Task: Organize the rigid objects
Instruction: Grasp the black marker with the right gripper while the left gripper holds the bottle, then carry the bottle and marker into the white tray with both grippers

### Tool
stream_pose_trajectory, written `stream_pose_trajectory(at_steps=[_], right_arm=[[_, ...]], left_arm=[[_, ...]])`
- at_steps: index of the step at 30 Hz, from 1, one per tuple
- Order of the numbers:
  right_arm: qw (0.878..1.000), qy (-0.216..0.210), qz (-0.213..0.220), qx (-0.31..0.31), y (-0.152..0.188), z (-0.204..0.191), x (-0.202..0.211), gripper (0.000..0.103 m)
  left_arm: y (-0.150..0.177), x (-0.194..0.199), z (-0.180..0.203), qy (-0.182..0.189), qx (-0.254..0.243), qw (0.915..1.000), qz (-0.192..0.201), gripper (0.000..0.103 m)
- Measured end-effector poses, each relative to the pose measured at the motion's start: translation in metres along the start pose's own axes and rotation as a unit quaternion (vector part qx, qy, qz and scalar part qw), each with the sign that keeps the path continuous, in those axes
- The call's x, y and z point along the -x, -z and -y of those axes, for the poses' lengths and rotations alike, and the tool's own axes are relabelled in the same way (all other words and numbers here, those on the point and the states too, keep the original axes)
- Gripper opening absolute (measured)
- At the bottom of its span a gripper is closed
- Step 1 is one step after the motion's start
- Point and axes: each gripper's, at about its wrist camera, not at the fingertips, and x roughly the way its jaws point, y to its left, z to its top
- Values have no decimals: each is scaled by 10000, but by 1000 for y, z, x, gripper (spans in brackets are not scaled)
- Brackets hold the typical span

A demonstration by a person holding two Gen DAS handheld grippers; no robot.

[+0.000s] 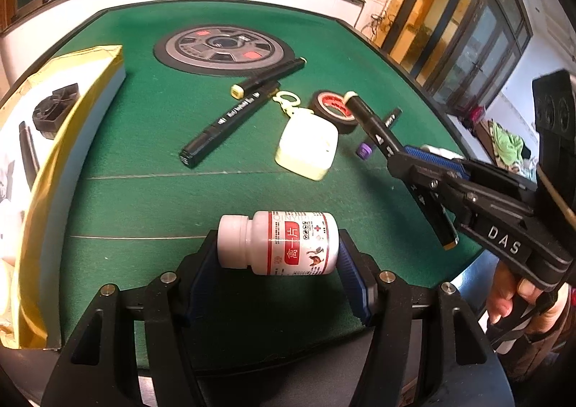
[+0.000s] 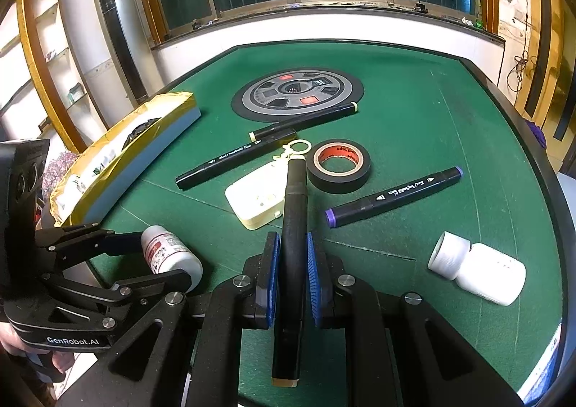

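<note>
A white pill bottle (image 1: 288, 245) with a red label lies sideways between the blue pads of my left gripper (image 1: 277, 245), which is shut on it end to end, just above the green table's near edge. The right wrist view shows the same bottle (image 2: 169, 255) in the left gripper (image 2: 165, 259) at lower left. My right gripper (image 2: 292, 241) is shut on a black marker (image 2: 295, 209) that points forward over a cream case (image 2: 259, 201). In the left wrist view the right gripper (image 1: 403, 158) holds that marker (image 1: 370, 122) at an angle above the tape roll (image 1: 334, 108).
An open gold-edged box (image 2: 144, 140) holding dark items stands at the left. Two black markers (image 2: 234, 162) lie near the round centre disc (image 2: 298, 93). Also on the felt are a black tape roll (image 2: 340, 165), a purple-capped marker (image 2: 396, 196) and a second white bottle (image 2: 478, 273).
</note>
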Motion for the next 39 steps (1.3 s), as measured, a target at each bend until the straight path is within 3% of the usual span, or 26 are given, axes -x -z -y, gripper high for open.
stream_pose_trajectory(at_steps=[11, 17, 26, 39], right_arm=[[9999, -32, 81, 123, -6, -9, 5, 14], [9997, -84, 76, 202, -8, -16, 3, 14], [9995, -167, 95, 271, -10, -23, 2, 14], [9986, -331, 80, 413, -12, -39, -3, 14]], left_arm=[[-11, 34, -17, -38, 237, 9987, 457, 61], [-13, 59, -43, -296, 462, 9957, 749, 61], [-6, 100, -103, -1009, 1023, 9830, 1139, 61], [12, 120, -150, -1559, 1531, 9673, 1286, 61]])
